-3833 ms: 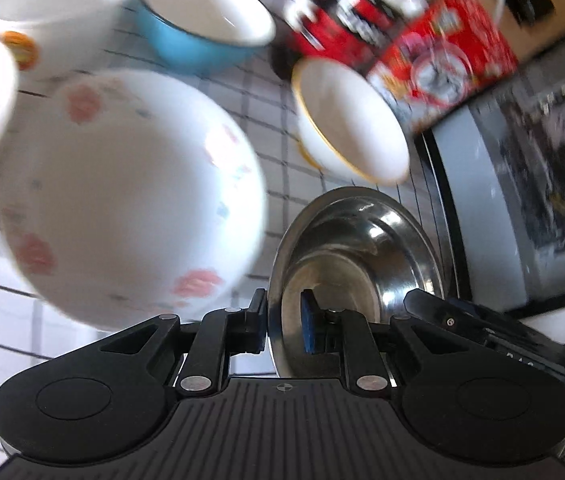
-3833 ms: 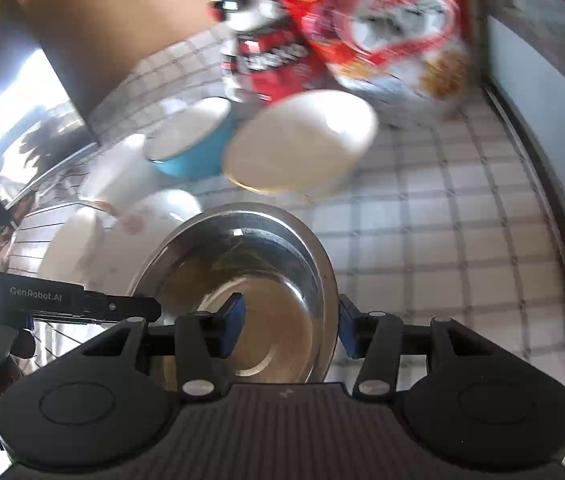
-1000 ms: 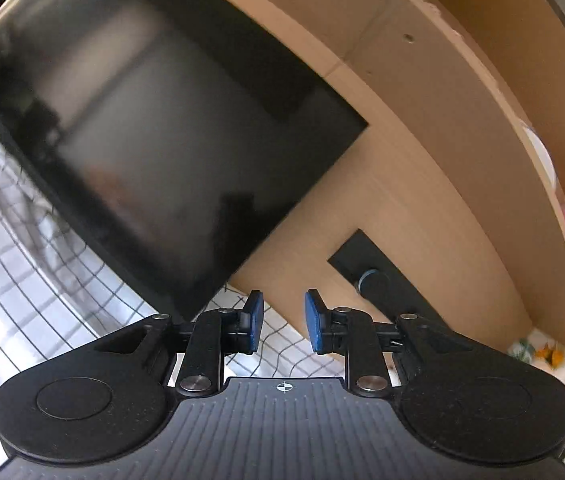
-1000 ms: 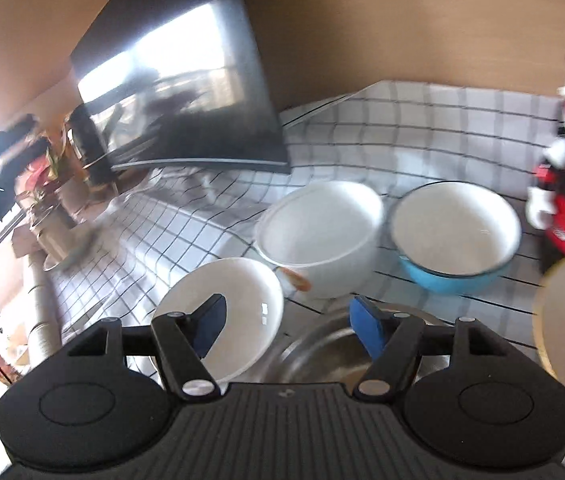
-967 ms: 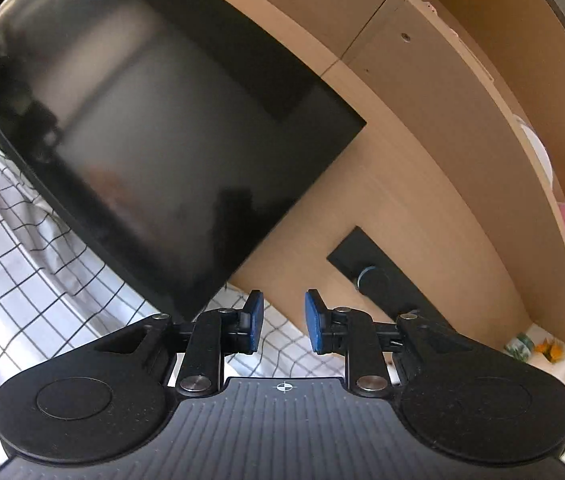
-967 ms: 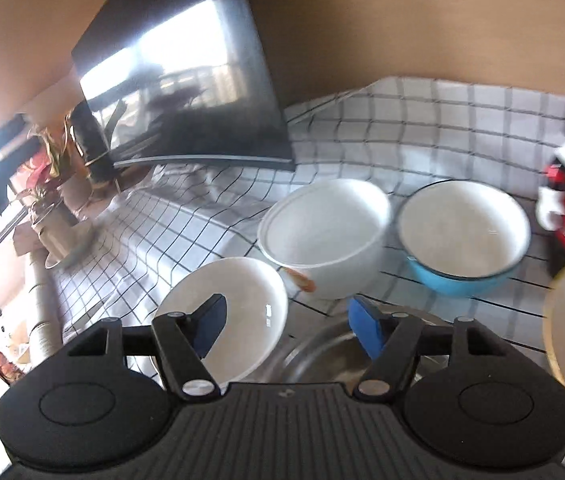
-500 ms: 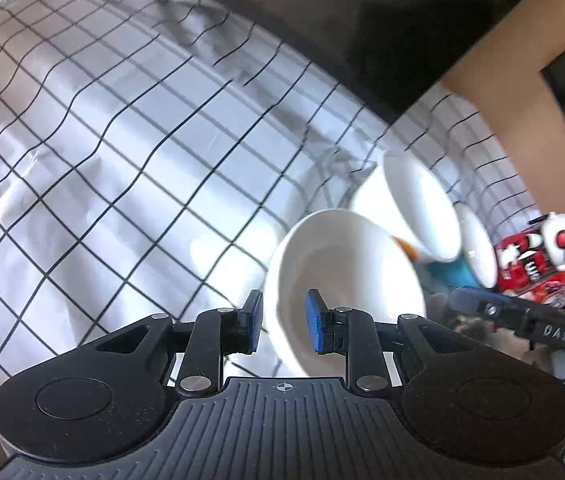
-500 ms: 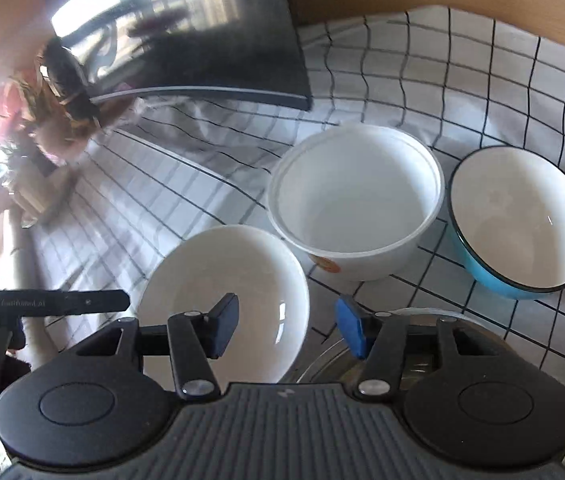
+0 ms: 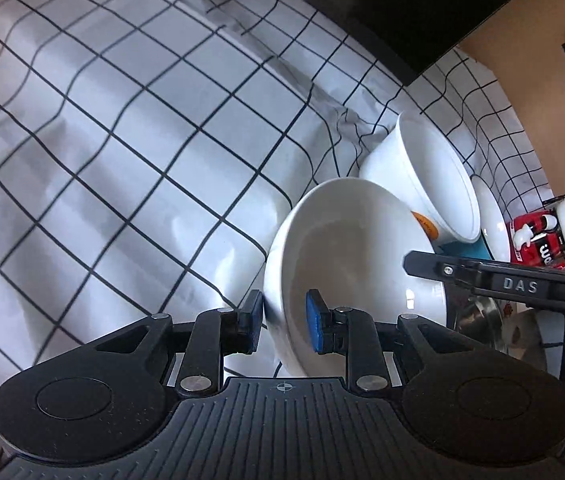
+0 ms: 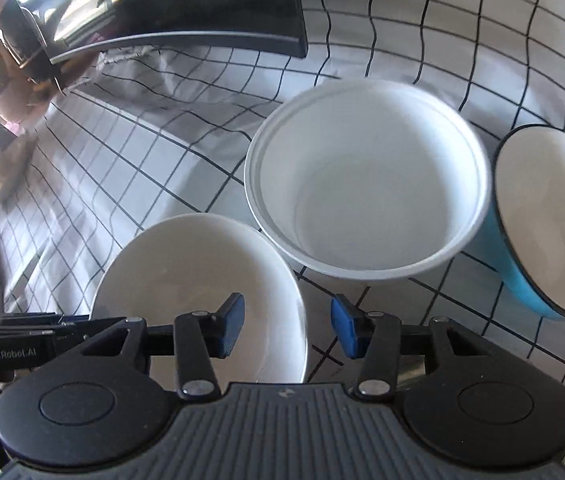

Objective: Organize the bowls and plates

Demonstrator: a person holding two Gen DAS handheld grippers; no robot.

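A plain white shallow bowl (image 9: 346,256) sits on the checked cloth; it also shows in the right wrist view (image 10: 186,288). My left gripper (image 9: 282,322) straddles its near rim, one pad outside and one inside, with small gaps either side. My right gripper (image 10: 287,326) is open around the same bowl's opposite rim. A deep white bowl (image 10: 366,184) with an orange mark (image 9: 426,226) stands just behind. A blue bowl with white inside (image 10: 550,220) is to its right. A steel bowl (image 9: 478,320) shows partly beside the white bowl.
A black glossy appliance (image 10: 154,8) stands at the back on the white checked tablecloth (image 9: 122,140). A red-and-white figurine and red packet (image 9: 542,236) sit at the far right. Wooden wall panel (image 9: 522,48) behind.
My left gripper has swung down from the wall to the white shallow bowl and now straddles its rim. My right gripper has moved in closer over the same bowl and narrowed slightly.
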